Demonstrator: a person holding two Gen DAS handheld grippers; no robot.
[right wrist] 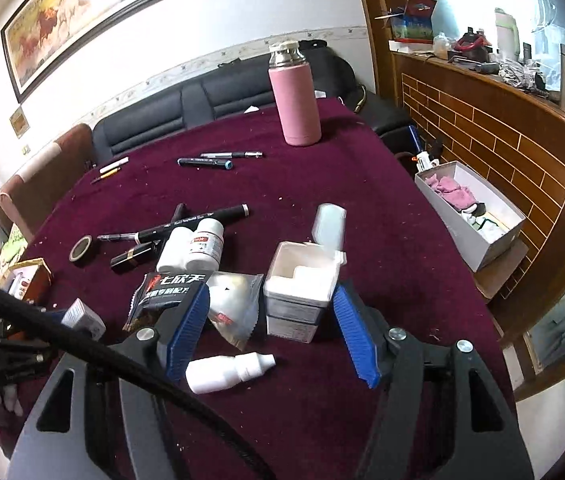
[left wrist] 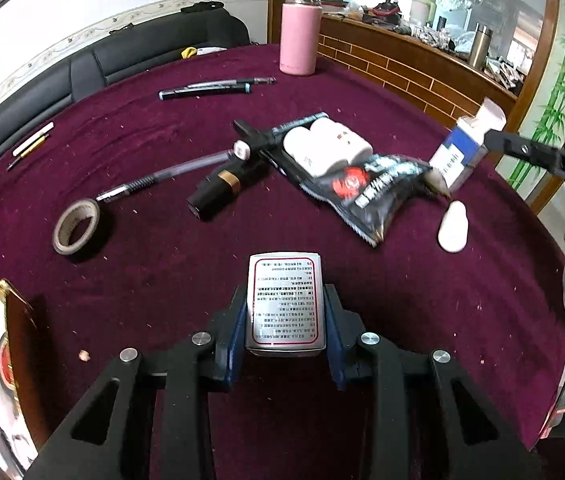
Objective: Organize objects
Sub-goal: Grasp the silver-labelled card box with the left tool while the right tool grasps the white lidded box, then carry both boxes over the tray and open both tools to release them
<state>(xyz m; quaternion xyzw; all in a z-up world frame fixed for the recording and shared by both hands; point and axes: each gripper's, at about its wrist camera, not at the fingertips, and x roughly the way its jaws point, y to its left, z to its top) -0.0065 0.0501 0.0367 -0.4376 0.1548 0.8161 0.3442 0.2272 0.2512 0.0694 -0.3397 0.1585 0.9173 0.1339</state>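
Observation:
My left gripper (left wrist: pixel 284 336) is shut on a small silver box (left wrist: pixel 284 304) with a red-bordered printed label, held just above the maroon tablecloth (left wrist: pixel 162 280). My right gripper (right wrist: pixel 272 328) stands open around a white and blue box (right wrist: pixel 302 292) with its flip lid up; the left pad is well clear of the box and the right pad sits close beside it. In the left wrist view that box (left wrist: pixel 458 156) leans at the table's right side. A white dropper bottle (right wrist: pixel 228 372) lies on its side below the right gripper's fingers.
A black foil packet (left wrist: pixel 366 196), two white pill bottles (left wrist: pixel 326 148), a black lipstick (left wrist: pixel 214 192), a tape roll (left wrist: pixel 76 226) and several pens lie mid-table. A pink flask (left wrist: pixel 300 36) stands at the back. An open grey box (right wrist: pixel 478 216) sits off the right edge.

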